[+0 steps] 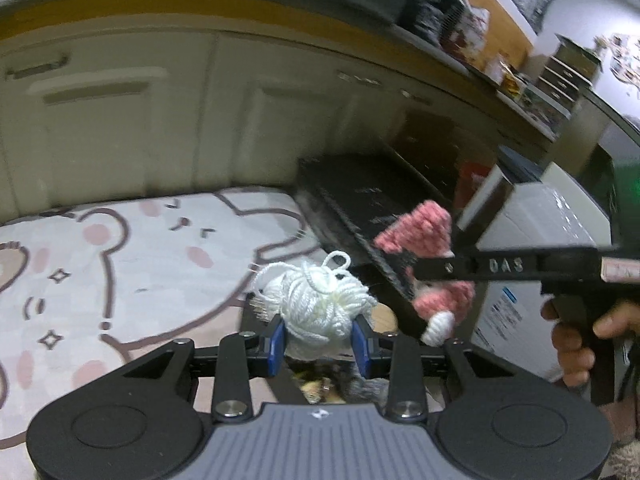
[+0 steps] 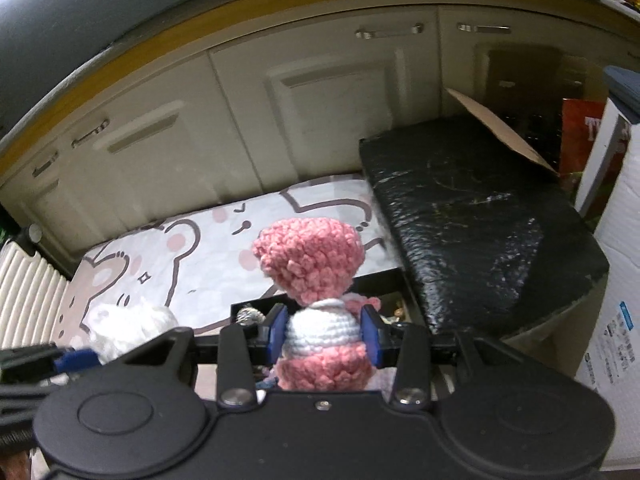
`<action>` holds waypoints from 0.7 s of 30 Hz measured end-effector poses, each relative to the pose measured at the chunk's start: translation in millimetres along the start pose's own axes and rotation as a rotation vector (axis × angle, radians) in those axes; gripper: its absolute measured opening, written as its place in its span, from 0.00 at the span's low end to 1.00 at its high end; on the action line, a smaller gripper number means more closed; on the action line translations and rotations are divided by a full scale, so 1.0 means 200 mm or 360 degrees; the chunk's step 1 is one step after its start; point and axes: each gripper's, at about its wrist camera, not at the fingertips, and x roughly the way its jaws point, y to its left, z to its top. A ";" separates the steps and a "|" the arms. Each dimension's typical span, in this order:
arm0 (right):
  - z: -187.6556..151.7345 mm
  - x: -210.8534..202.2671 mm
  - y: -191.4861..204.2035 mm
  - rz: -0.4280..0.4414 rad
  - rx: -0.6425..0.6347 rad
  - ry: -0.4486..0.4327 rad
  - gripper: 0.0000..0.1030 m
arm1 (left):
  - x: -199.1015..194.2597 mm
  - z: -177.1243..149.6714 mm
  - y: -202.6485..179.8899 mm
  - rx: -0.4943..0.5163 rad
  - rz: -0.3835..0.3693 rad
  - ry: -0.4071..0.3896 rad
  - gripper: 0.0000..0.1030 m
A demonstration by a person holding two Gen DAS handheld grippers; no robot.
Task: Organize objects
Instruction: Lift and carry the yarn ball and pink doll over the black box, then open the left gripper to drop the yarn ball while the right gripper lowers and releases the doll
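Risk noted: the white yarn bundle [image 1: 320, 304] is loose, with strands looped free above the left claw [image 1: 320, 342]; a strand could snag or the bundle slip out. The pink crochet doll [image 2: 316, 304] is top-heavy and could tip in the right claw [image 2: 324, 338]. Both claws are clamped on their loads, lower centre of frame, above the bear-print sheet [image 2: 180, 256] and an open black box [image 2: 384, 280].

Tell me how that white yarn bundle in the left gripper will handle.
The white yarn bundle probably squashes easily: the left gripper pinches it narrow at the base. It looks light and soft, so hardly fragile. Loose loops stick out on top and could snag or unravel if dragged.
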 end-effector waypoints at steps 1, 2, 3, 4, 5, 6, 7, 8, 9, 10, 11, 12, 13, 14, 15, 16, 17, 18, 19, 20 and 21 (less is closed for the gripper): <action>0.00 -0.01 -0.02 0.0000 0.0007 -0.0004 0.40 | 0.02 0.00 -0.02 0.0010 -0.0019 0.0015 0.35; 0.00 -0.01 -0.03 -0.0003 0.0016 -0.0010 0.40 | 0.04 -0.01 -0.04 0.0018 -0.0036 0.0030 0.35; 0.00 -0.01 -0.04 -0.0006 0.0022 -0.0015 0.40 | 0.07 -0.01 -0.06 0.0026 -0.0055 0.0043 0.35; 0.00 -0.02 -0.05 -0.0002 0.0021 -0.0021 0.40 | 0.10 -0.02 -0.08 0.0036 -0.0079 0.0056 0.35; 0.01 -0.02 -0.06 -0.0006 0.0022 -0.0027 0.40 | 0.13 -0.02 -0.10 0.0041 -0.0098 0.0069 0.35; 0.01 -0.03 -0.07 -0.0007 0.0020 -0.0033 0.40 | 0.16 -0.03 -0.11 0.0041 -0.0114 0.0083 0.35; 0.01 -0.02 -0.08 -0.0001 0.0013 -0.0038 0.40 | 0.19 -0.03 -0.13 0.0038 -0.0133 0.0098 0.35; 0.01 -0.03 -0.09 -0.0001 0.0008 -0.0041 0.40 | 0.23 -0.03 -0.14 0.0029 -0.0156 0.0113 0.35; 0.01 -0.03 -0.09 -0.0002 0.0003 -0.0039 0.40 | 0.26 -0.04 -0.15 0.0018 -0.0178 0.0127 0.35; 0.01 -0.02 -0.10 -0.0007 -0.0004 -0.0036 0.40 | 0.30 -0.04 -0.17 0.0005 -0.0203 0.0141 0.35; 0.00 -0.02 -0.10 -0.0017 -0.0015 -0.0032 0.40 | 0.33 -0.05 -0.18 -0.0009 -0.0229 0.0157 0.35; 0.00 -0.02 -0.11 -0.0025 -0.0023 -0.0031 0.40 | 0.37 -0.06 -0.19 -0.0021 -0.0251 0.0174 0.35; 0.00 -0.02 -0.12 -0.0032 -0.0028 -0.0030 0.40 | 0.40 -0.06 -0.21 -0.0028 -0.0268 0.0190 0.35; 0.00 -0.01 -0.13 -0.0036 -0.0028 -0.0028 0.40 | 0.43 -0.07 -0.22 -0.0031 -0.0285 0.0206 0.35; 0.00 -0.01 -0.15 -0.0040 -0.0025 -0.0024 0.40 | 0.46 -0.07 -0.24 -0.0030 -0.0299 0.0221 0.35; 0.00 0.00 -0.16 -0.0043 -0.0025 -0.0019 0.40 | 0.48 -0.08 -0.25 -0.0027 -0.0312 0.0234 0.35; -0.01 0.01 -0.17 -0.0048 -0.0028 -0.0014 0.40 | 0.50 -0.08 -0.27 -0.0022 -0.0326 0.0243 0.35; -0.01 0.02 -0.19 -0.0057 -0.0032 -0.0007 0.40 | 0.52 -0.09 -0.28 -0.0015 -0.0338 0.0251 0.36; -0.01 0.02 -0.20 -0.0053 -0.0038 -0.0009 0.40 | 0.55 -0.09 -0.29 -0.0011 -0.0353 0.0257 0.38; -0.01 0.03 -0.22 -0.0056 -0.0040 -0.0004 0.40 | 0.56 -0.10 -0.29 -0.0022 -0.0362 0.0260 0.42; -0.01 0.04 -0.23 -0.0059 -0.0039 0.0002 0.40 | 0.57 -0.10 -0.29 -0.0035 -0.0369 0.0268 0.49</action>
